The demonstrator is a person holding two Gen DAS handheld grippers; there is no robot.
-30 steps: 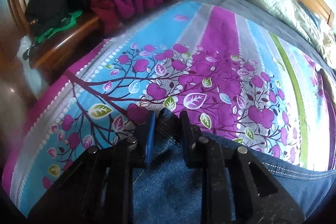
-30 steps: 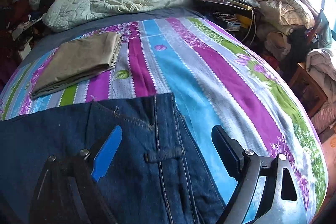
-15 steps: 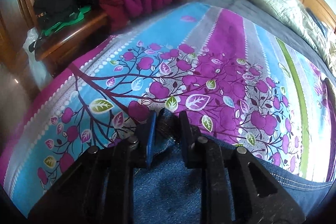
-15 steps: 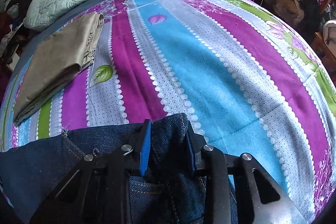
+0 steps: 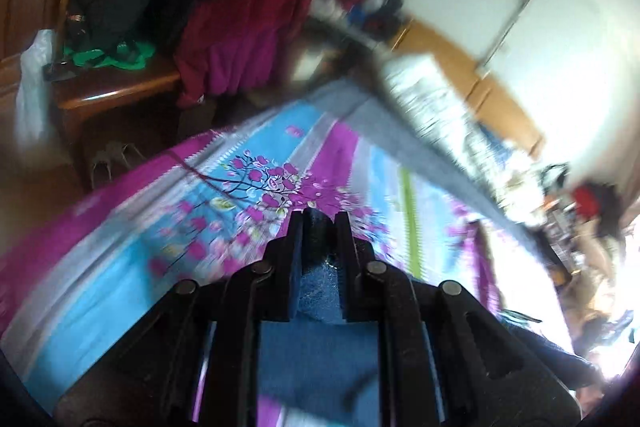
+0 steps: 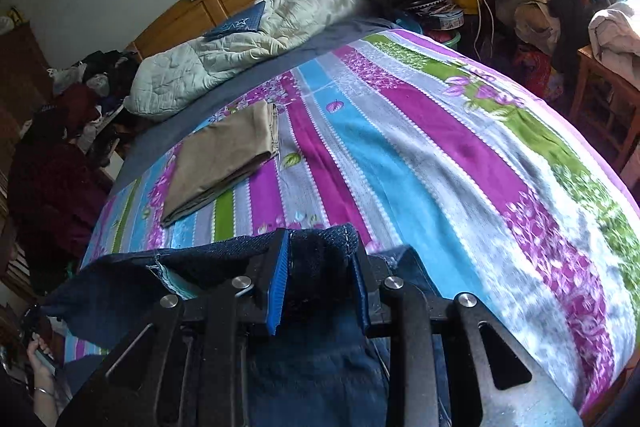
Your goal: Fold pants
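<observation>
**Jeans lifted at two edge points, both tongs clamped on denim**

While the jeans (image 6: pixel 320 367) are held up over the bed (image 6: pixel 420 155), each pair of tongs is seen pinching a bunched fold of denim: the left tongs (image 5: pixel 317 223) are pressed onto a thick dark edge, and the right tongs (image 6: pixel 320 259) are pressed onto a rolled hem-like or waistband-like edge; which edge it is cannot be told. The left view is motion-blurred, so detail there is limited. Fabric is seen hanging below both grips, just above the striped bedspread. The denim is judged heavy and soft, fairly stiff at seams, not slippery, not fragile. Sag between the grips is to be expected. Hold is best taken at doubled seams or corners, where thickness resists slipping. Folded tan pants (image 6: pixel 220 159) are lying farther up the bed, well apart.
</observation>
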